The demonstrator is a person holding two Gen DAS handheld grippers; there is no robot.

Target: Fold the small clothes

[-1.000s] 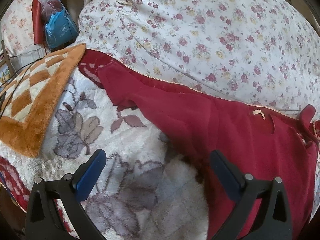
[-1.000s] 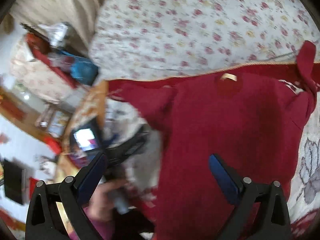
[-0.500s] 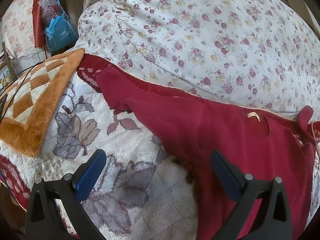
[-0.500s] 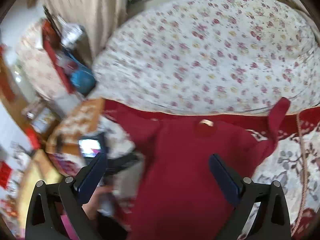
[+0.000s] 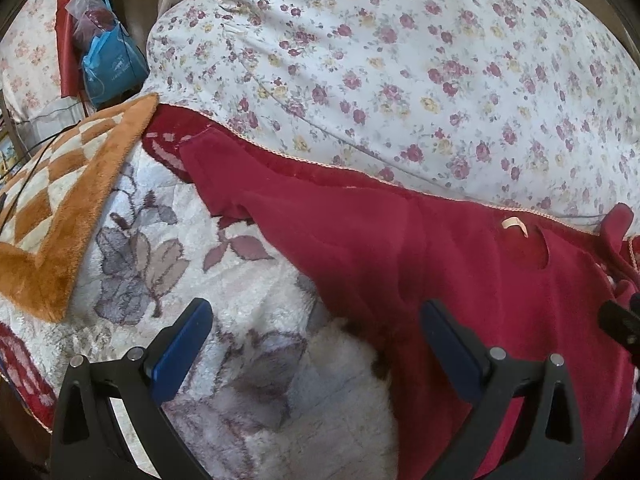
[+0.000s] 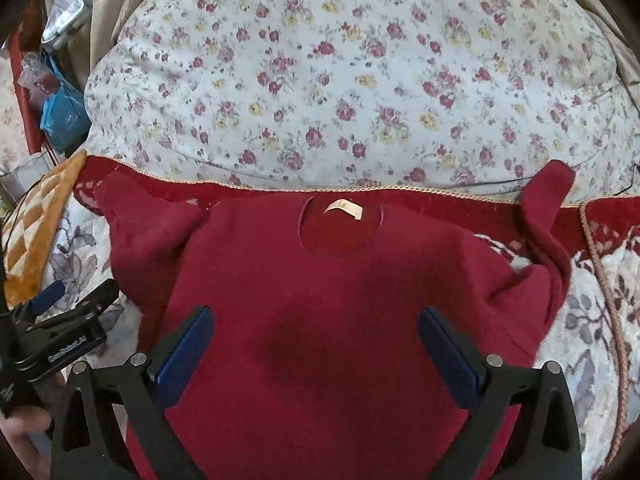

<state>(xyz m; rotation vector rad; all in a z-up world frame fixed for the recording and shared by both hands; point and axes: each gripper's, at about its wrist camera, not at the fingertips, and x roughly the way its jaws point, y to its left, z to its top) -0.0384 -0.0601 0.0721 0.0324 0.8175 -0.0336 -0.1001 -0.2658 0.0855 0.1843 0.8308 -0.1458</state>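
Note:
A dark red long-sleeved top (image 6: 340,300) lies spread flat on a fleecy flowered blanket (image 6: 592,320), neck hole and label (image 6: 344,210) at the far side. Its right sleeve (image 6: 544,216) is bent upward. In the left wrist view the top (image 5: 460,280) fills the right half, its left sleeve (image 5: 224,172) stretching toward the far left. My right gripper (image 6: 316,344) is open and empty, hovering over the top's middle. My left gripper (image 5: 316,340) is open and empty over the blanket (image 5: 240,360) beside the top's left edge; it also shows in the right wrist view (image 6: 60,320).
A big flowered quilt (image 6: 340,80) bulges just behind the top. An orange checked mat (image 5: 52,208) lies at the left. A blue bag (image 5: 108,64) and clutter stand at the far left beside a curtain.
The right gripper has swung and steadied, now centred over the top with the neck hole straight ahead. The left gripper has shifted only slightly.

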